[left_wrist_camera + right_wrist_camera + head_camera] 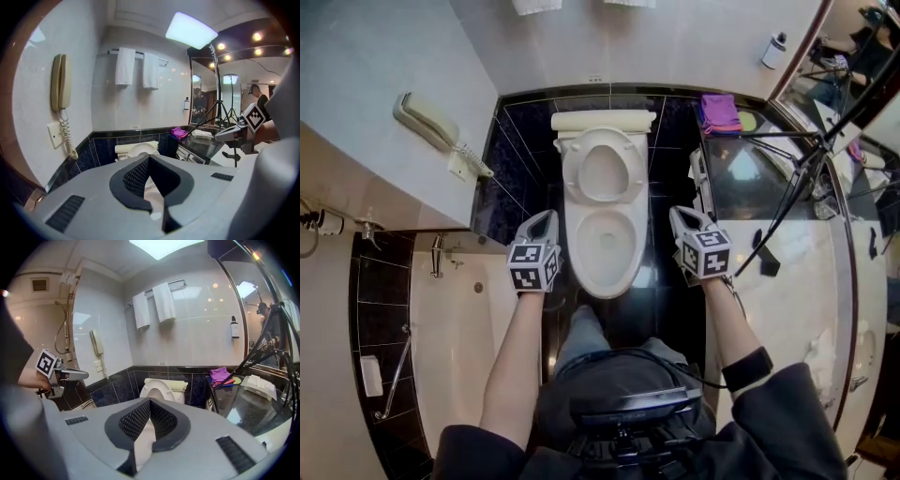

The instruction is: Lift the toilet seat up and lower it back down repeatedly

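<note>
Stands facing a white toilet bowl (607, 284) in a dark-tiled bathroom, left gripper (546, 218) and right gripper (680, 215) held out in the air on either side of its rim, touching nothing. Holds both claws pinched together, tips meeting, nothing between the pads. Shows the toilet seat (571, 176) tipped up against the cistern (602, 120) behind the bowl, apart from both grippers. Has a bathtub (459, 356) at the left and a cream wall phone (427, 120) above it, coiled cord hanging down. Has a glossy dark counter (750, 187) at the right, a purple cloth (720, 111) at its far corner. Hangs two white towels (125, 65) from a rail above the toilet.
</note>
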The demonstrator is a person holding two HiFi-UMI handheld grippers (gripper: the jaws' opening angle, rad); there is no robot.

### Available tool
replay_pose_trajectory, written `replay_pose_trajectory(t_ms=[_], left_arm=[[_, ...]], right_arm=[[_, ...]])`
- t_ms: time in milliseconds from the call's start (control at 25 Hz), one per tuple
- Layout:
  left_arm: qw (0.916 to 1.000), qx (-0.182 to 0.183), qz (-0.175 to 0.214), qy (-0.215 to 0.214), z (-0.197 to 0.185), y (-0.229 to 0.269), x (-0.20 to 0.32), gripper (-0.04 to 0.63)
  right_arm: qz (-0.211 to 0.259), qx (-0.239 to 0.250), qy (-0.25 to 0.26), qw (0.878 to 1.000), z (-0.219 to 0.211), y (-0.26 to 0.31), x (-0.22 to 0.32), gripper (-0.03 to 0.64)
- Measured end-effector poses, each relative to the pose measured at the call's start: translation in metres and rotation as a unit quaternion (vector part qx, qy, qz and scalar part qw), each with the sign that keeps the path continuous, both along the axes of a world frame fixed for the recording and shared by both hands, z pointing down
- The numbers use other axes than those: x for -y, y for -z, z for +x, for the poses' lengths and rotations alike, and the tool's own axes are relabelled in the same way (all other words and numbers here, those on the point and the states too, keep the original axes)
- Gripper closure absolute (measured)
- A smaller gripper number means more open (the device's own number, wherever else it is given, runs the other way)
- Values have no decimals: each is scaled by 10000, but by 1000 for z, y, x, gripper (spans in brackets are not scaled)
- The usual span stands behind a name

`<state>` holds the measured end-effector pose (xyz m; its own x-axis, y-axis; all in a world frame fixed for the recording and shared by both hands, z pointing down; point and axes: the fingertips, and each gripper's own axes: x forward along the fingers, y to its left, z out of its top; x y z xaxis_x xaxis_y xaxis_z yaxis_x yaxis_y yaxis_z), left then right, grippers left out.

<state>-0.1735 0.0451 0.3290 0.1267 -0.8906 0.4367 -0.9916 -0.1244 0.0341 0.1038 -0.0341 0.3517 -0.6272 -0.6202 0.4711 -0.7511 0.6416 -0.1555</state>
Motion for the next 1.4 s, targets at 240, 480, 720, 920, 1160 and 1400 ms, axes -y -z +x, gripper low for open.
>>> replay_pose_trajectory(t_ms=[240, 480, 720, 920, 1160, 1400], left_arm=[[10000, -40, 12, 0, 11, 3, -49, 597], [9999, -115, 1, 88, 20, -2, -80, 597], [9999, -91, 29, 131, 29, -4, -91, 598], [9999, -25, 27, 106, 33, -5, -87, 597], [9999, 14, -103, 69, 32, -11, -75, 597], [9991, 13, -385, -168, 32, -33, -46, 597]], right_arm=[[-56, 63, -25, 10000, 24, 2, -36, 606], [-173, 119, -161, 9996, 49, -7, -62, 606], [-309, 152, -246, 9991, 67, -22, -72, 606], [-422, 184, -256, 9986, 71, -30, -72, 606], [-409, 151, -95, 9990, 55, -30, -59, 597], [-251, -438, 76, 9987, 33, -43, -27, 583]])
